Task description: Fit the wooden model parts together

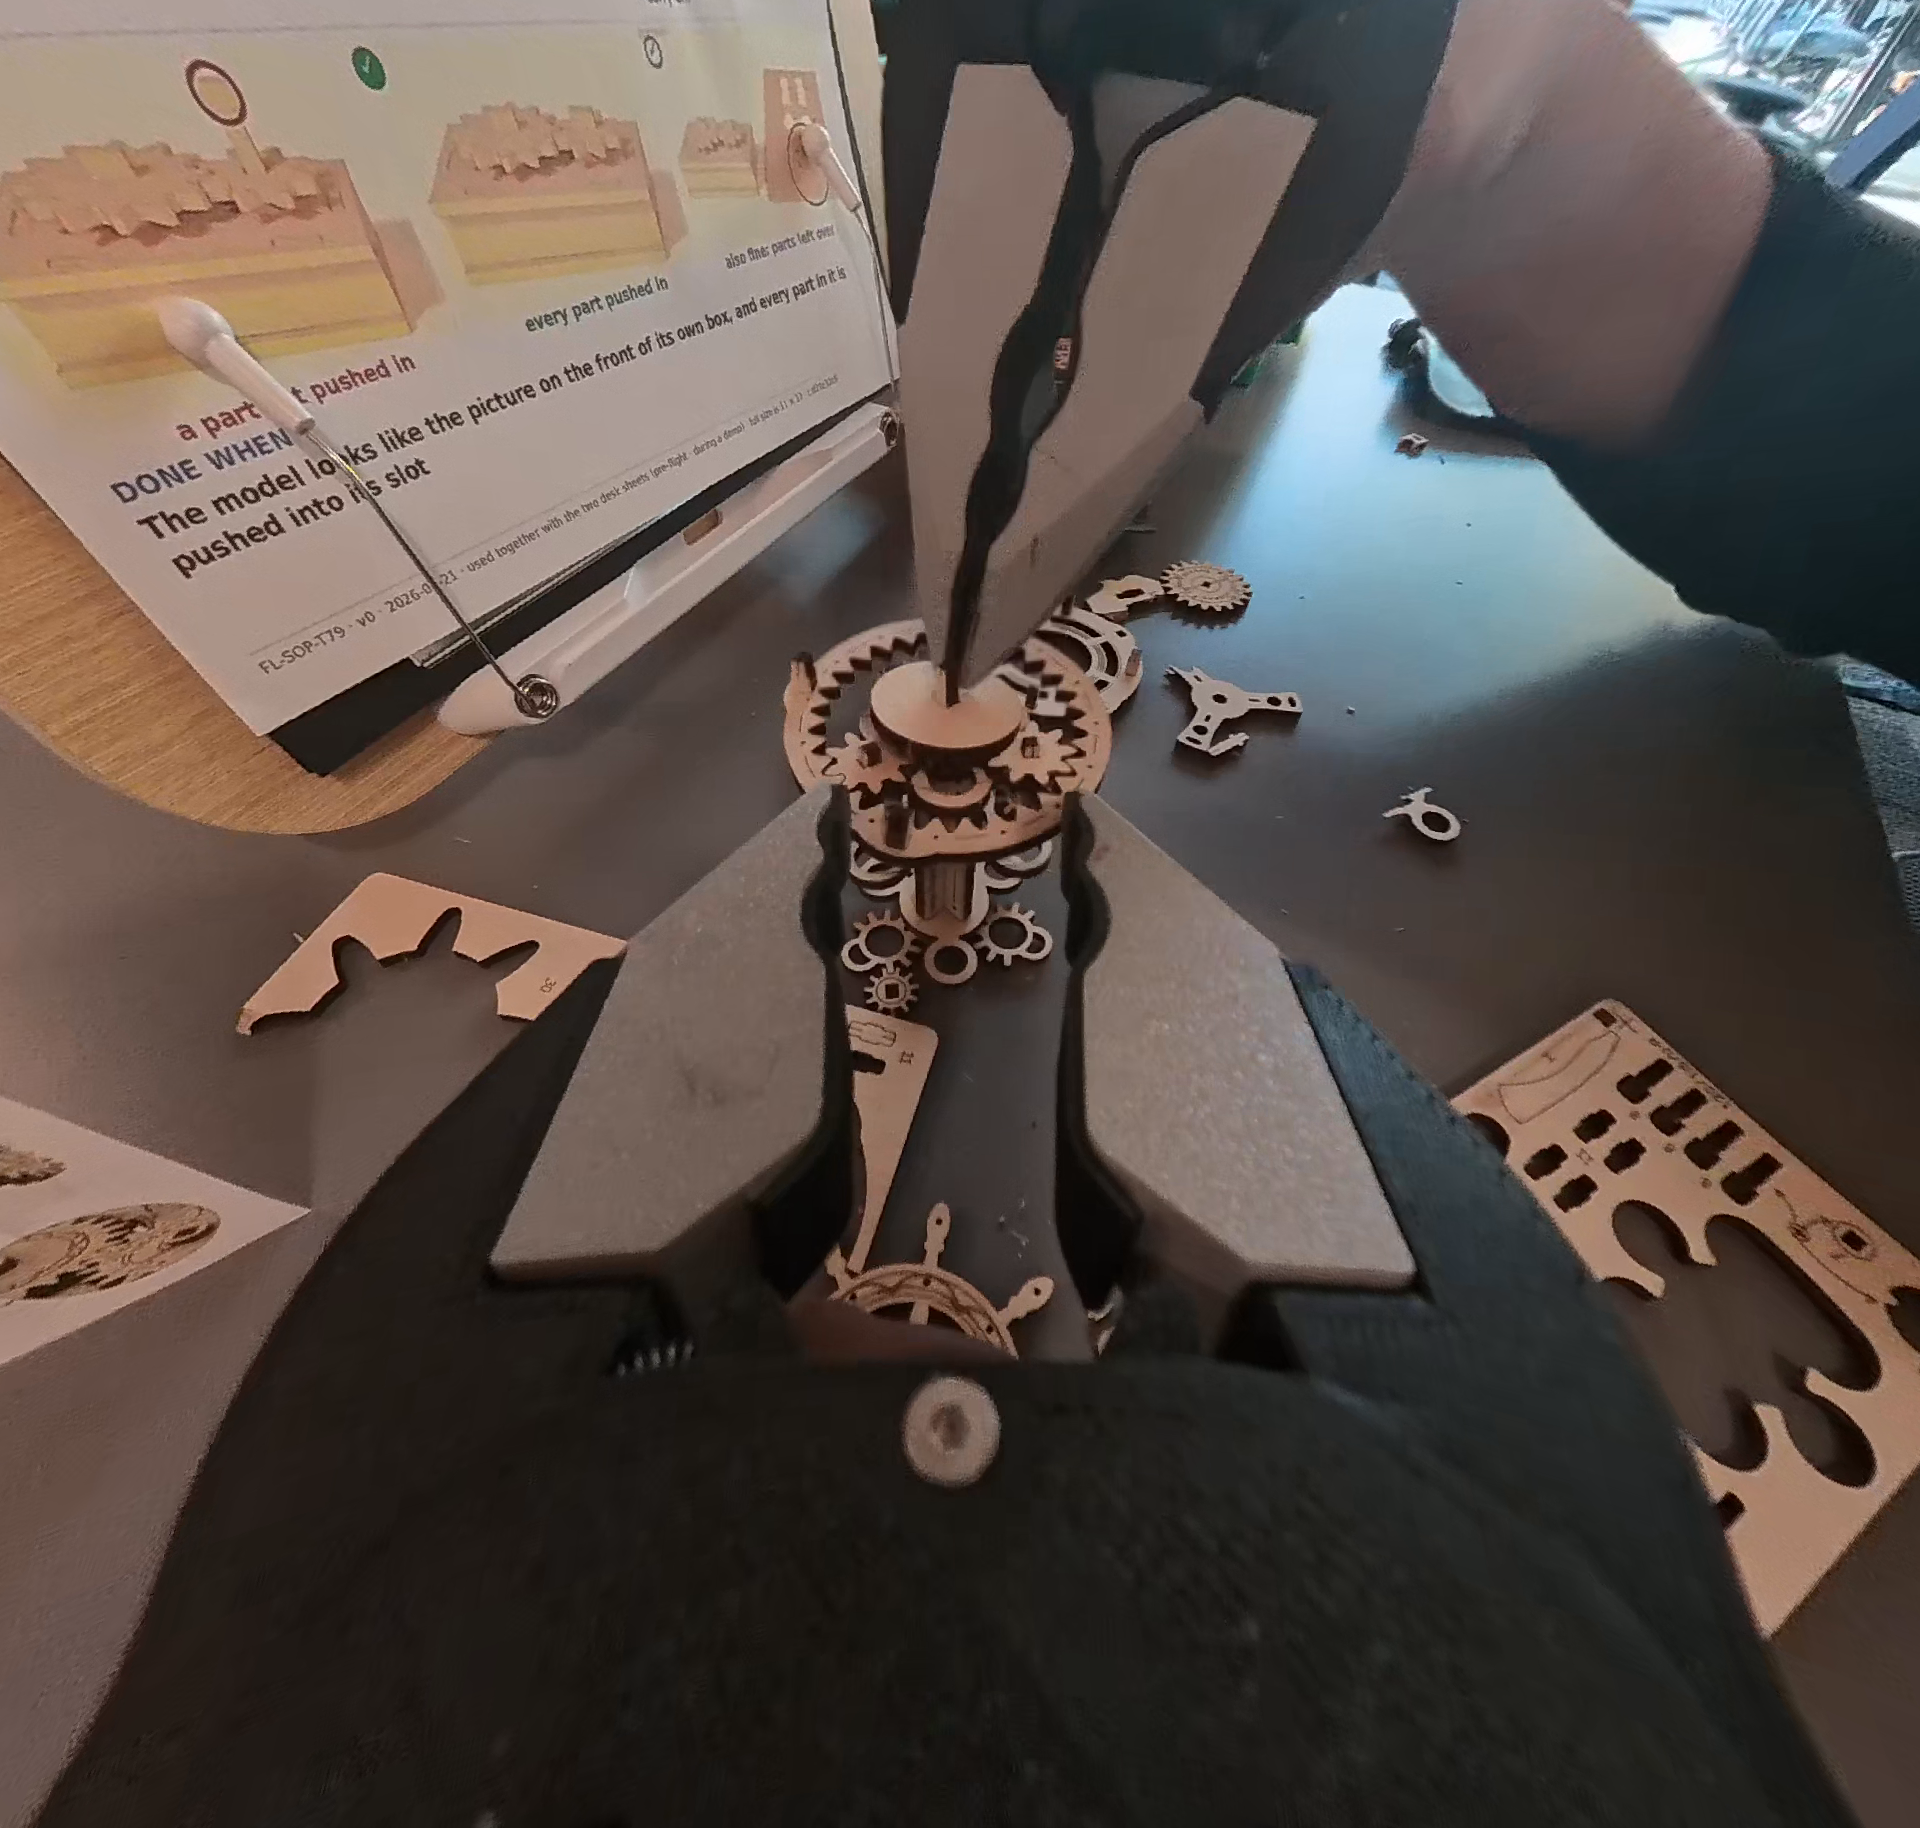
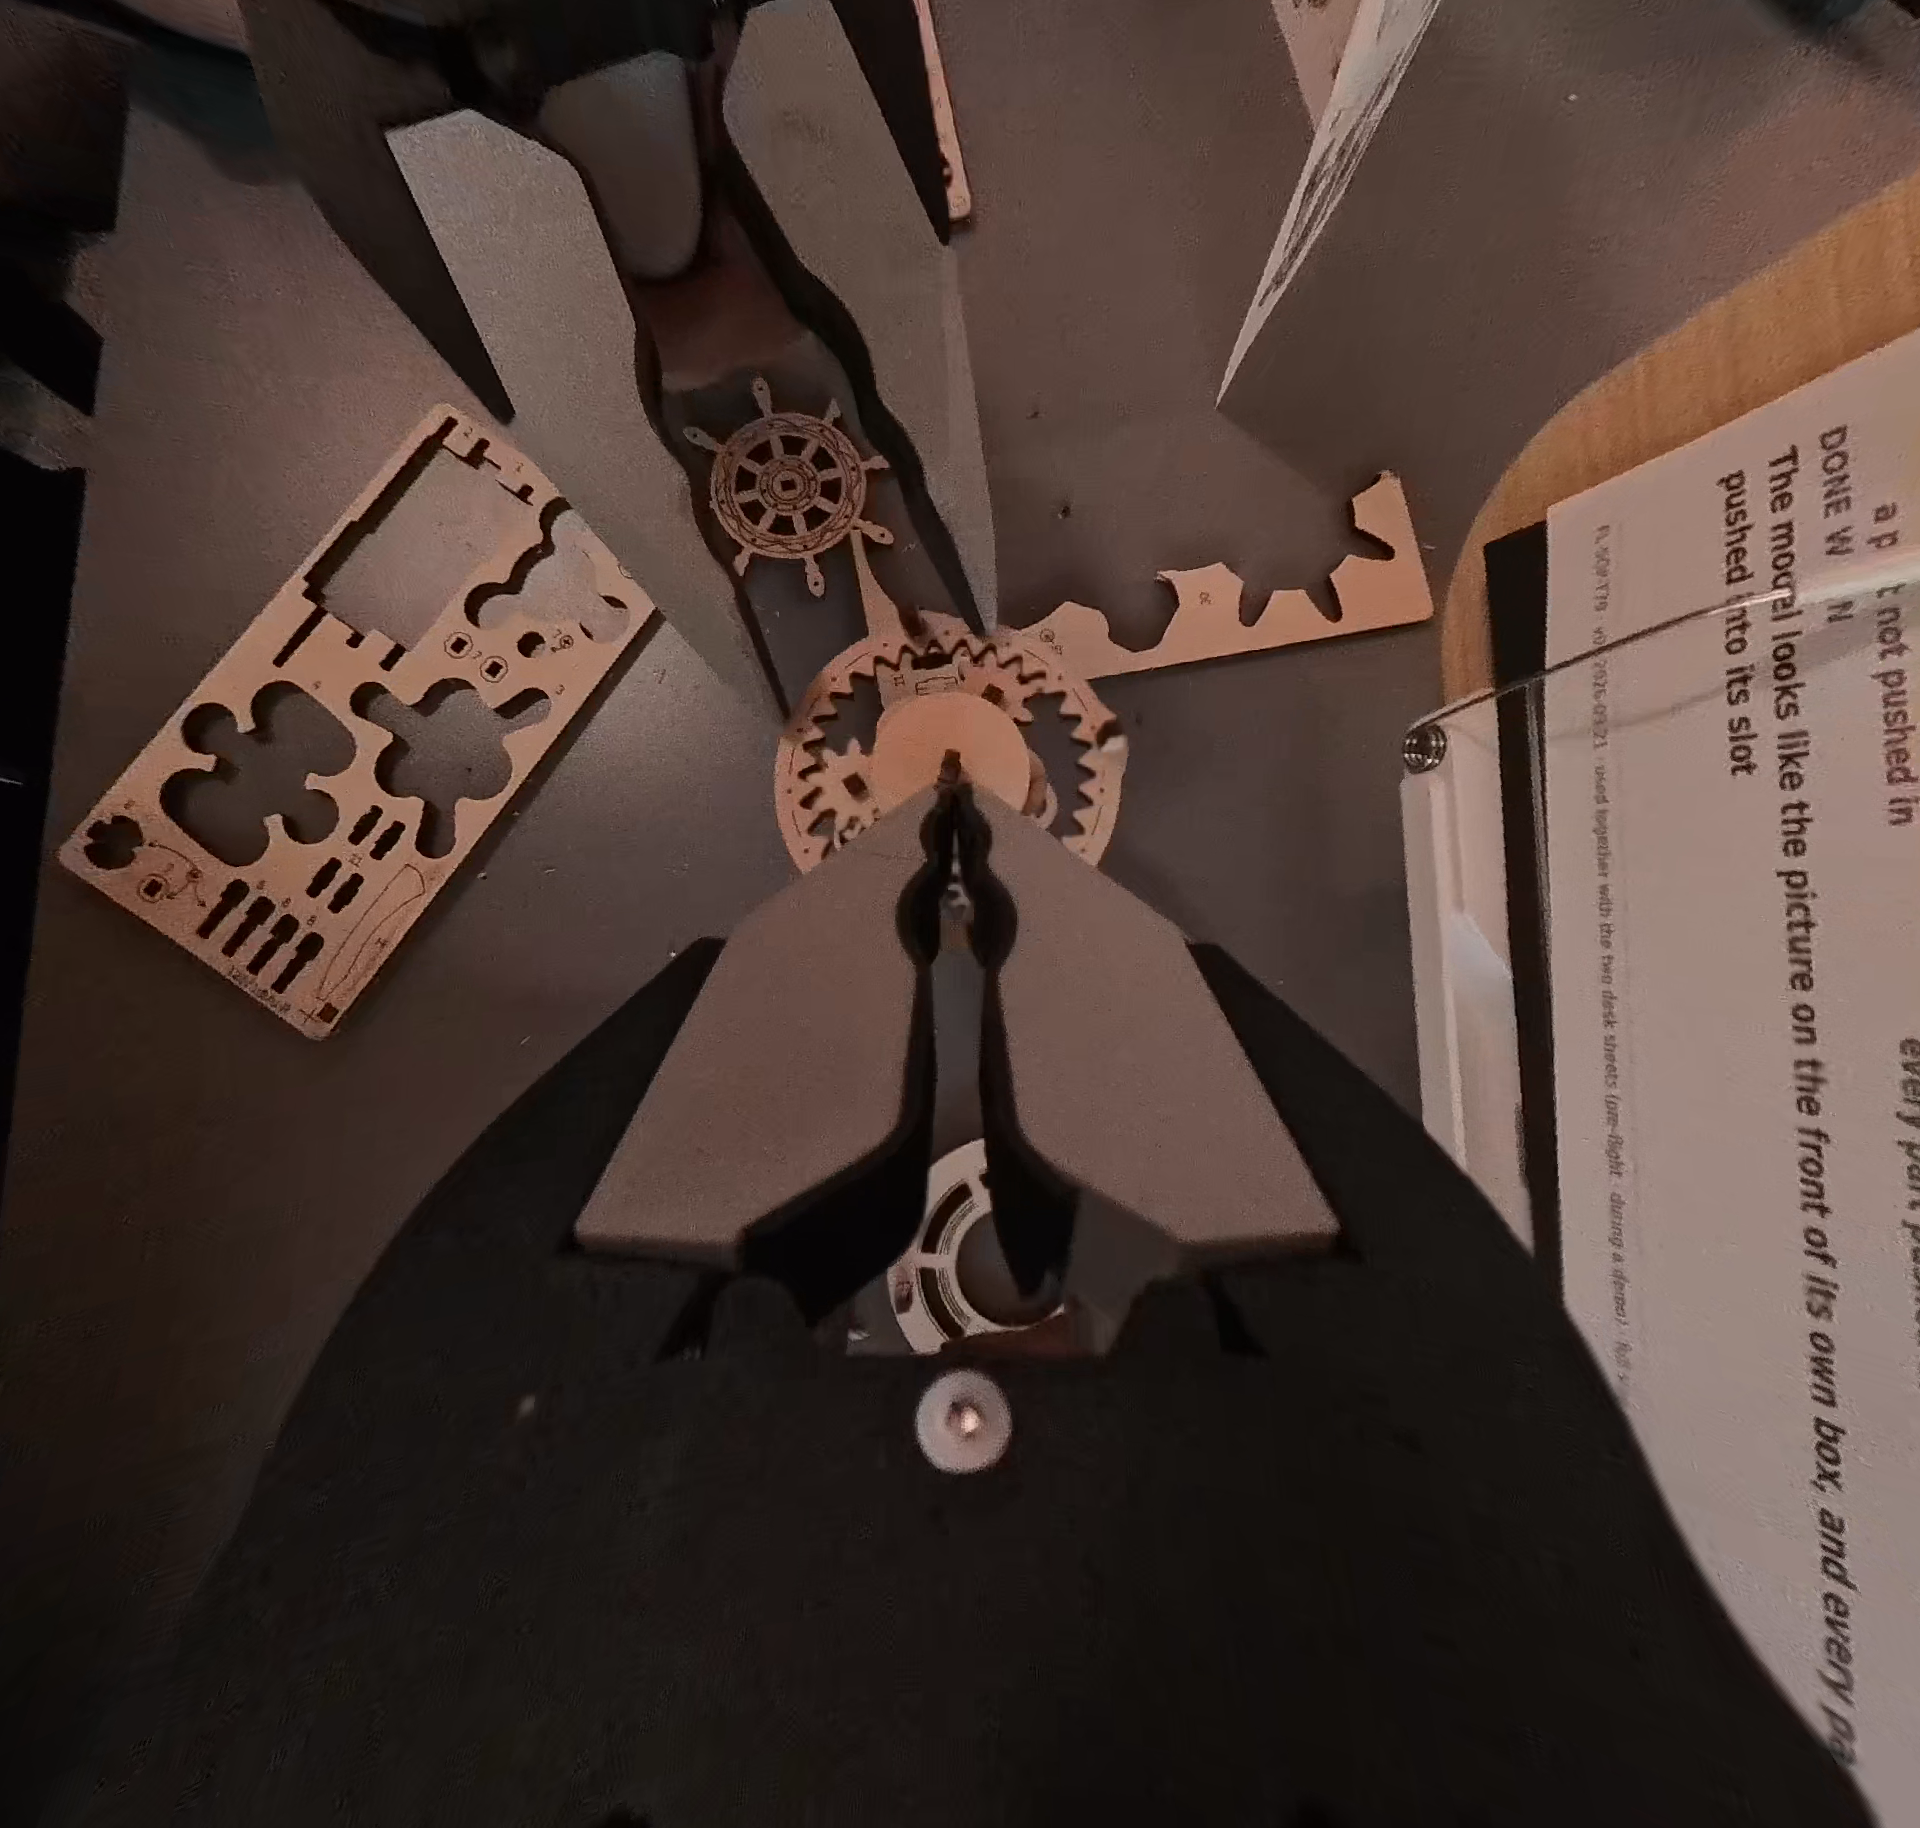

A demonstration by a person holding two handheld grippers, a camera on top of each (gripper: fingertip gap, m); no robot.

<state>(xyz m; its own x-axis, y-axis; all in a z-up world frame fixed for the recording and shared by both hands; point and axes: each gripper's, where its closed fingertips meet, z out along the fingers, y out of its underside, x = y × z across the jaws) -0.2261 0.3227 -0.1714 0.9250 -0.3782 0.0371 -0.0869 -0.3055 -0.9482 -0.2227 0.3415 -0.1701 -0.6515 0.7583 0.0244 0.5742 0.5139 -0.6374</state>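
A wooden gear model [image 1: 935, 770] stands on the dark table: a toothed ring, small gears and a round disc [image 1: 940, 713] on top. My left gripper [image 1: 954, 812] is closed on the model's lower part, one finger on each side. My right gripper [image 1: 961, 656] comes down from above, shut, with its tips on the middle of the disc. In the right wrist view the right gripper [image 2: 951, 802] touches the disc [image 2: 935, 739] and the left gripper [image 2: 883, 656] reaches the model [image 2: 951, 739] from the top. I cannot tell whether a thin pin sits between the right tips.
A ship-wheel part [image 1: 935, 1300] lies between my left fingers. A cut-out wooden sheet [image 1: 1704, 1259] lies right, a jagged offcut [image 1: 416, 947] left. Loose pieces lie beyond: a small gear [image 1: 1205, 589], a three-armed piece [image 1: 1231, 708]. An instruction sheet on a stand [image 1: 416, 324] is at back left. Left tips and right tips are each some 15 cm from the jagged offcut [image 1: 416, 947]. It turns up in the right wrist view [image 2: 1330, 574] as well.
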